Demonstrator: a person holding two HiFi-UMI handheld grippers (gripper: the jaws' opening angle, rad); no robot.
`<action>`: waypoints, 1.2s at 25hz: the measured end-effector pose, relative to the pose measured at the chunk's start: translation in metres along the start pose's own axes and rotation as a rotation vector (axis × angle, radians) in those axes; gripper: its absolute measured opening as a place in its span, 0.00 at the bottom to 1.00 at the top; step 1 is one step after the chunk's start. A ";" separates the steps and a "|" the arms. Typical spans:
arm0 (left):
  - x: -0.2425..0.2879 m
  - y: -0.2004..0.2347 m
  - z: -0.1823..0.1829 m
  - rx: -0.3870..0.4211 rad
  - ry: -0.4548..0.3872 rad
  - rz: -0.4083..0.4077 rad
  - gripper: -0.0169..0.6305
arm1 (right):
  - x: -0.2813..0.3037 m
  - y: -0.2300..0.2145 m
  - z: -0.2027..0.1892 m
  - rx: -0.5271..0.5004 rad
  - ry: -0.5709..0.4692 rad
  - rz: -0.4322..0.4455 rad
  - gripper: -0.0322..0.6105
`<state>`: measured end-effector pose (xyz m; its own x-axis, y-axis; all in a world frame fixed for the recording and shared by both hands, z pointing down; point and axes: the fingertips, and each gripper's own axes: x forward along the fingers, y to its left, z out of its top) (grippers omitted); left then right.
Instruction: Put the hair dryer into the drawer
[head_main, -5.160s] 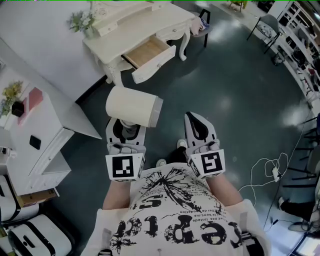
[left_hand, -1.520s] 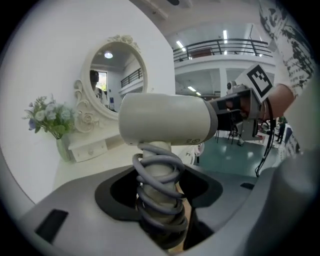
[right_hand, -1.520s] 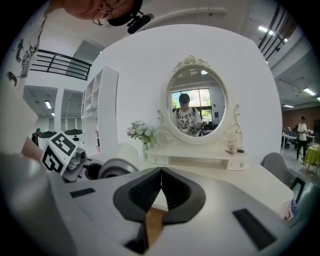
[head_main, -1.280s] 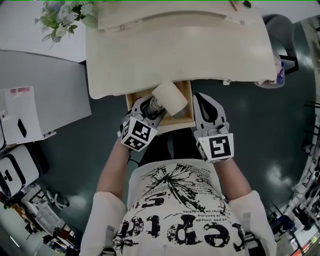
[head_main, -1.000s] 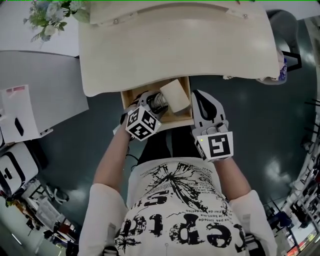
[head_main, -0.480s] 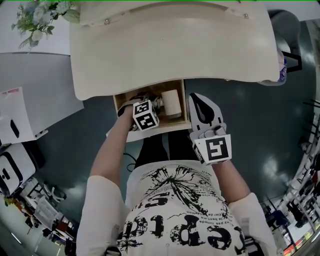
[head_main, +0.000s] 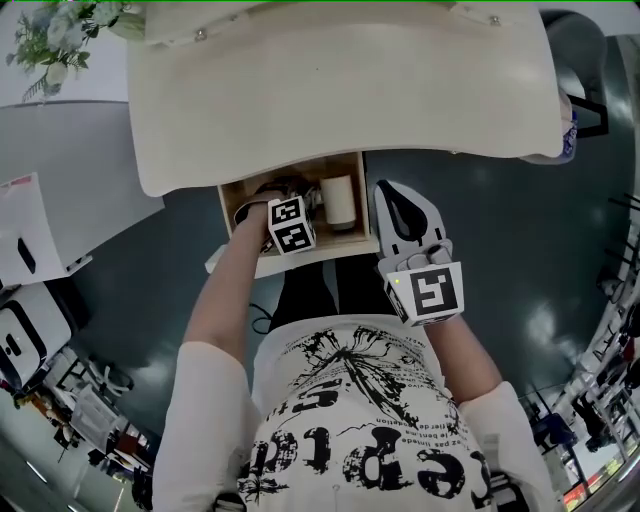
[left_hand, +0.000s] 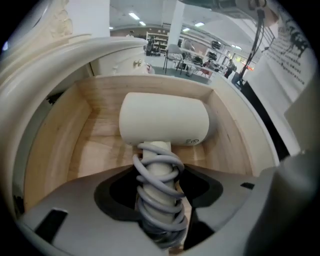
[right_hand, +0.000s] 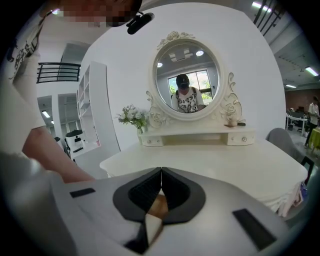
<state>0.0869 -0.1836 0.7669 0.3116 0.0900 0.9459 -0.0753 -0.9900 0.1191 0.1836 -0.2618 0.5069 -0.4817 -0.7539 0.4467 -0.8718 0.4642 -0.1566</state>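
Observation:
The cream hair dryer (head_main: 340, 200) lies low inside the open wooden drawer (head_main: 300, 262) of the white dressing table (head_main: 340, 90). My left gripper (head_main: 305, 207) points steeply down into the drawer, shut on the dryer's handle, which is wrapped in grey cord. In the left gripper view the dryer's barrel (left_hand: 165, 120) lies crosswise near the drawer's back wall, the handle runs between my left gripper (left_hand: 159, 175) jaws, and the drawer (left_hand: 55, 135) walls surround it. My right gripper (head_main: 388, 192) hovers beside the drawer's right end, shut and empty; in its own view the right gripper (right_hand: 161, 172) faces the tabletop.
An oval mirror (right_hand: 186, 82) and a flower vase (right_hand: 131, 116) stand at the back of the dressing table (right_hand: 210, 160). White cabinets (head_main: 30, 240) stand to the left, a chair (head_main: 575, 90) at the right. The tabletop overhangs the drawer's rear part.
My left gripper has sunk into the drawer with the hair dryer and tipped more steeply down. The right gripper has hardly moved.

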 end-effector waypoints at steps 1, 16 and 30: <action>0.002 0.000 -0.002 0.012 0.003 0.010 0.42 | 0.000 0.000 0.001 -0.004 0.000 0.005 0.08; -0.043 0.011 0.016 -0.156 -0.152 0.189 0.48 | -0.009 -0.003 0.014 0.060 0.003 -0.025 0.08; -0.207 0.054 0.042 -0.414 -0.487 0.576 0.06 | -0.014 0.028 0.070 0.036 -0.092 0.000 0.08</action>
<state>0.0580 -0.2600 0.5646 0.4831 -0.5648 0.6690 -0.6566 -0.7392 -0.1498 0.1598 -0.2705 0.4349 -0.4866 -0.7941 0.3642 -0.8735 0.4488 -0.1886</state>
